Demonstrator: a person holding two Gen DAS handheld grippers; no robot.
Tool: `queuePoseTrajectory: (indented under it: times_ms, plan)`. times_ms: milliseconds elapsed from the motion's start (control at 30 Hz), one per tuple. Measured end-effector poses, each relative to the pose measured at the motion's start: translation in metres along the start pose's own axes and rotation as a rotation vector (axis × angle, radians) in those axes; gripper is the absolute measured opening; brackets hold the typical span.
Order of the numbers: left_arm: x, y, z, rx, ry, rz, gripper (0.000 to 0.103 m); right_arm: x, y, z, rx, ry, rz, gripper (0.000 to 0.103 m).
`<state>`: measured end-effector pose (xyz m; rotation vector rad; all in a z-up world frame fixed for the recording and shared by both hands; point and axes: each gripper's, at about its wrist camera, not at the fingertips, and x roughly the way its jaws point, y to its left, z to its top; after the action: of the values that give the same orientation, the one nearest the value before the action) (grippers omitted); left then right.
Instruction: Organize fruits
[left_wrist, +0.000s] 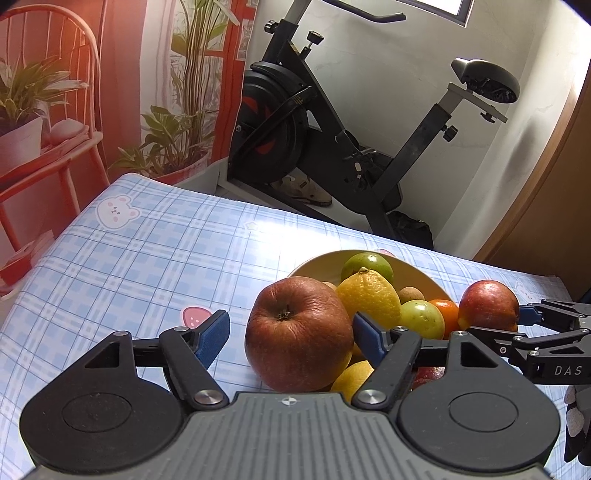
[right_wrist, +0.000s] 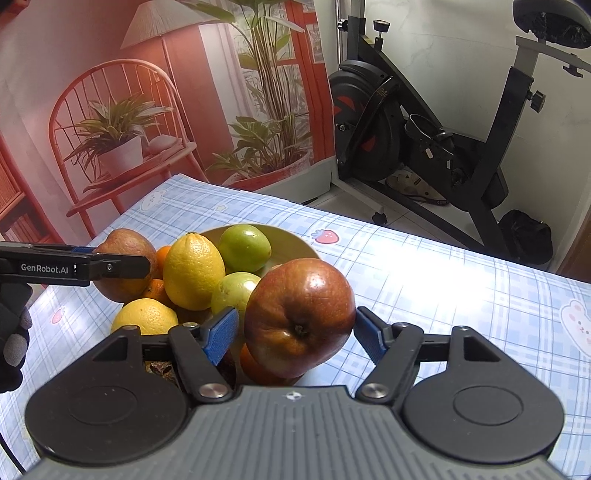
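Behind us stands a black exercise bike (left_wrist: 332, 122) against the white wall, with a printed backdrop of plants and a red chair beside it, and up front we have the blue checked tablecloth (left_wrist: 129, 251) carrying a yellow bowl (left_wrist: 317, 264) heaped with fruit. We count lemons, green fruits, oranges and a kiwi in there, and it is crowded. Now to our two apples: the wrinkled apple (left_wrist: 299, 334) sits at the bowl's near left edge, between the jaws of our left gripper (left_wrist: 291, 338), and we see clear gaps on both sides, so the blue pads are released and off the skin. Over on the other side, the glossy apple (right_wrist: 300, 317) perches on the oranges at the bowl's right rim, framed by our right gripper (right_wrist: 295, 334); a gap shows at the left pad, the right pad looks just at the skin, so we judge this claw let go too. The risk, as we read it: both apples ride high on round fruit near the rim, and a nudge from a withdrawing pad could roll one out onto the cloth, or shift the upright lemon (right_wrist: 194, 271) behind.
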<state>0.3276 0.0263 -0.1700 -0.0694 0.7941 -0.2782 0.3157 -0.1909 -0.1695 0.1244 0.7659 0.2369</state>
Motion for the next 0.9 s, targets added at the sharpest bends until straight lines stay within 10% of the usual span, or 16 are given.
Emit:
queuePoseTrajectory:
  times_ms: [900]
  plan:
    - [-0.067, -0.022, -0.007, -0.001, -0.074, 0.07, 0.09, -0.066, 0.012, -0.016, 0.063, -0.115, -0.036, 0.103]
